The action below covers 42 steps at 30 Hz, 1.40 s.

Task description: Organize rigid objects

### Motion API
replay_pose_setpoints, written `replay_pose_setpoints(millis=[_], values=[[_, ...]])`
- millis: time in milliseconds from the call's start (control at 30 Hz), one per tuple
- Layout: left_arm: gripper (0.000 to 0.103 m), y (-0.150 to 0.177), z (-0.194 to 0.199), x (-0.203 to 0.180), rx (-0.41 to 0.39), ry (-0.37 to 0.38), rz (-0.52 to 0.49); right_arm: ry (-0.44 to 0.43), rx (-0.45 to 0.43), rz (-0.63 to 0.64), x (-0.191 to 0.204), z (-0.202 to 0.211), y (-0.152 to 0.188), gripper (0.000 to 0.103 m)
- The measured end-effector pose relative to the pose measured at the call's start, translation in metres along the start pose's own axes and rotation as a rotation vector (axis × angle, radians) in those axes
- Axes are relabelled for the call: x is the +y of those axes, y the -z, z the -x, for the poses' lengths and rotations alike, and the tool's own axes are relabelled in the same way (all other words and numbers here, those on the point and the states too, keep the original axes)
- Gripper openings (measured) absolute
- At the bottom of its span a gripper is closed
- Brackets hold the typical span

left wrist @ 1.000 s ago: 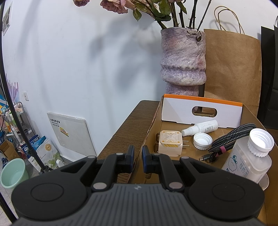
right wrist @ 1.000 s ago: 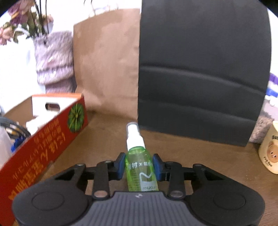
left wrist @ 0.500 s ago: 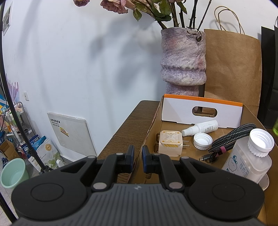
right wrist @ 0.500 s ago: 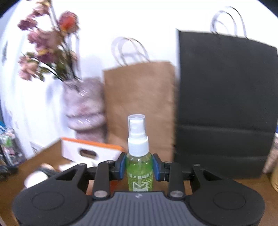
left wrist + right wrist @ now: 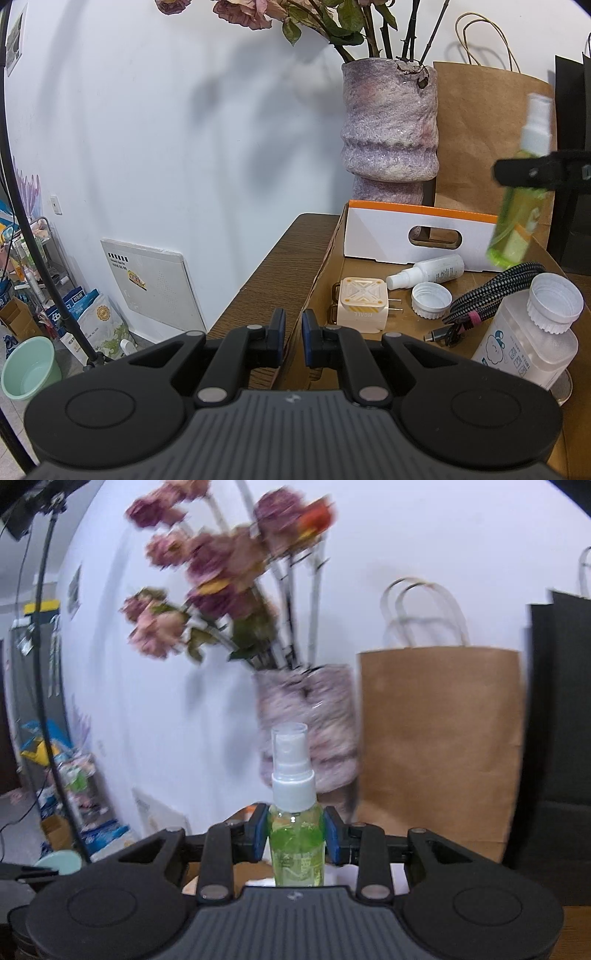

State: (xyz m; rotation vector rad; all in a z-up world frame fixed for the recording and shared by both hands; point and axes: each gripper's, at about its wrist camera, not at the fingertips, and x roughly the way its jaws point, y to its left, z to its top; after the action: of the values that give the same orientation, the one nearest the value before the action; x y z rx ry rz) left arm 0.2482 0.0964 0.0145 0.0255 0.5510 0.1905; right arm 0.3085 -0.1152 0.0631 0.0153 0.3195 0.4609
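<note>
The left gripper (image 5: 291,330) was closed and empty, its body hiding the near edge of the cardboard box (image 5: 325,266). The right gripper (image 5: 295,834) clamped the green spray bottle (image 5: 295,838), blurred, above the box's far side. Behind stood a rough purple vase (image 5: 389,129).

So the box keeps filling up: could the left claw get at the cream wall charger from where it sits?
Probably yes: the left claw is empty, and the charger lies uncovered just beyond it, inside the box wall.
</note>
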Motion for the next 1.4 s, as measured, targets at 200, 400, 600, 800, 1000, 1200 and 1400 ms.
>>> replay_pose_setpoints(millis=[200, 400, 600, 800, 1000, 1200, 1400], values=[[0.010, 0.000, 0.000, 0.000, 0.000, 0.001, 0.001, -0.069, 0.068, 0.020, 0.013, -0.010, 0.005, 0.061], [0.010, 0.000, 0.000, 0.000, 0.001, 0.001, 0.002, -0.053, 0.018, 0.033, 0.016, 0.005, 0.008, 0.103], [0.014, -0.001, 0.001, 0.002, 0.001, 0.014, 0.016, -0.012, -0.006, 0.018, 0.013, 0.023, 0.014, 0.103], [0.087, -0.003, 0.037, 0.003, -0.137, 0.035, 0.014, 0.077, -0.079, 0.036, 0.018, 0.079, 0.030, 0.103], [0.103, 0.009, 0.110, 0.001, -0.284, 0.089, -0.018, 0.133, -0.102, 0.053, 0.027, 0.153, 0.053, 0.103], [0.103, 0.043, 0.181, -0.009, -0.293, 0.136, -0.089, 0.169, -0.100, 0.050, 0.042, 0.228, 0.073, 0.103], [0.103, 0.079, 0.236, -0.008, -0.257, 0.182, -0.105, 0.184, -0.055, 0.028, 0.060, 0.285, 0.091, 0.103]])
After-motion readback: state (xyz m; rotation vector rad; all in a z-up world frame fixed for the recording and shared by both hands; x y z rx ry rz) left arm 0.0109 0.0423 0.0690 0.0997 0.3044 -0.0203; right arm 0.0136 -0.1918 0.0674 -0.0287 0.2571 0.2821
